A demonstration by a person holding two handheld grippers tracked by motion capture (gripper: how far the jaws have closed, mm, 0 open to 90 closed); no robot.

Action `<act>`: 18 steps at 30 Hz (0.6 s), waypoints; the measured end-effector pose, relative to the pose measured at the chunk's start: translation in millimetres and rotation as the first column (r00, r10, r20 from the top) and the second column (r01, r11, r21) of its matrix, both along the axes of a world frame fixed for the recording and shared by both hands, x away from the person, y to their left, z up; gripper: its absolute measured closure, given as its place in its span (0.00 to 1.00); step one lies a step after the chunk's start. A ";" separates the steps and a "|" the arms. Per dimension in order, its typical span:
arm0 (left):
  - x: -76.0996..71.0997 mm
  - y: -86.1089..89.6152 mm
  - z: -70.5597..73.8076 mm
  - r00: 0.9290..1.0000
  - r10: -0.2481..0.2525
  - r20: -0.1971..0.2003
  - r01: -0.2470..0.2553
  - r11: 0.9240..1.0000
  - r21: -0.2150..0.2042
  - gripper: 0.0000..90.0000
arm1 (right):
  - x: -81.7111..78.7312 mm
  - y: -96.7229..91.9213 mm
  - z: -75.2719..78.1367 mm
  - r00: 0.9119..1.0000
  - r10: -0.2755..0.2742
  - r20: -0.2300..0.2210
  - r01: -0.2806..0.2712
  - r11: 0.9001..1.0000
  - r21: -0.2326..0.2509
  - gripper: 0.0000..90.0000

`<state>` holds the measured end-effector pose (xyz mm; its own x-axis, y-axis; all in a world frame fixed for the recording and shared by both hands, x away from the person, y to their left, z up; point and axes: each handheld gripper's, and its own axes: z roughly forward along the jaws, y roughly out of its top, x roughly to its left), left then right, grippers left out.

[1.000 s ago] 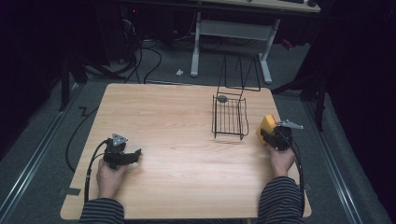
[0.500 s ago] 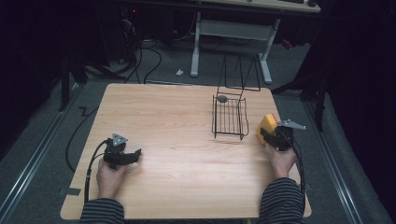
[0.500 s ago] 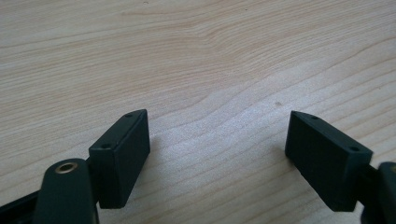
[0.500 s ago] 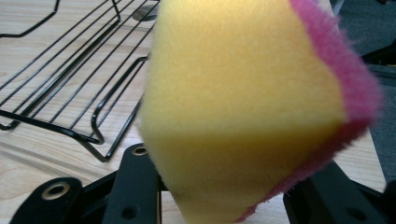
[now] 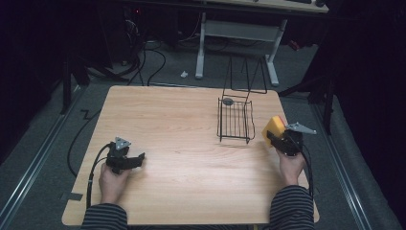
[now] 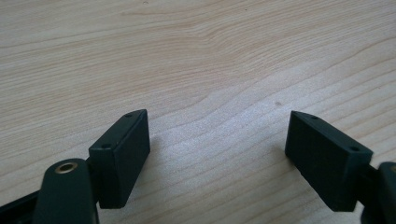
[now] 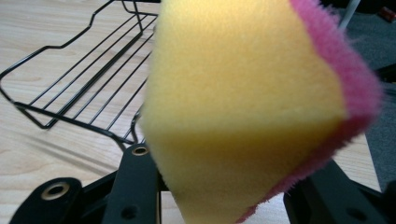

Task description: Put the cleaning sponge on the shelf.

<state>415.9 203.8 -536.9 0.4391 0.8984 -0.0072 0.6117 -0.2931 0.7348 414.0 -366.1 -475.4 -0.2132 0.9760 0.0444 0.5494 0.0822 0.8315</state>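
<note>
Sponge work is under way: we hold the yellow foam sponge with a pink scouring face clamped between the jaws of the right gripper, lifted off the pale wooden table near its right edge. In the right gripper view the sponge bulges out above the jaws, squeezed at its base. Just to its left stands the black wire basket, with a small dark round object at its far end. Our left gripper rests low on the near left of the table, jaws wide apart with nothing between them. We judge this the carrying step; next we must swing the sponge left over the basket rim, lower it inside and open the jaws.
</note>
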 end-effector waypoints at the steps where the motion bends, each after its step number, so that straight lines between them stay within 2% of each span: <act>1: 0.0 0.1 0.1 1.000 -0.001 -0.002 0.001 1.000 0.000 0.25 | -3.9 0.9 3.1 1.000 0.013 0.004 -0.013 1.000 -0.008 0.67; 6: 0.0 0.0 0.0 1.000 0.000 0.000 0.000 1.000 0.000 0.25 | -10.6 5.3 9.2 0.999 0.034 0.022 -0.033 0.999 -0.028 0.67; 10: 0.0 0.1 0.2 1.000 -0.001 -0.002 0.001 1.000 0.000 0.25 | -20.4 12.1 17.6 0.997 0.062 0.040 -0.061 0.998 -0.014 0.67; 18: 0.0 0.0 0.0 1.000 0.000 0.000 0.000 1.000 0.000 0.25 | -28.0 20.9 24.2 0.993 0.107 0.049 -0.108 0.994 -0.001 0.68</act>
<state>415.8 203.8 -536.9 0.4389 0.8985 -0.0072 0.6117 -0.2929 0.7349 386.0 -345.2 -451.2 -0.3188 0.9472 0.0326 0.4960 0.1374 0.8574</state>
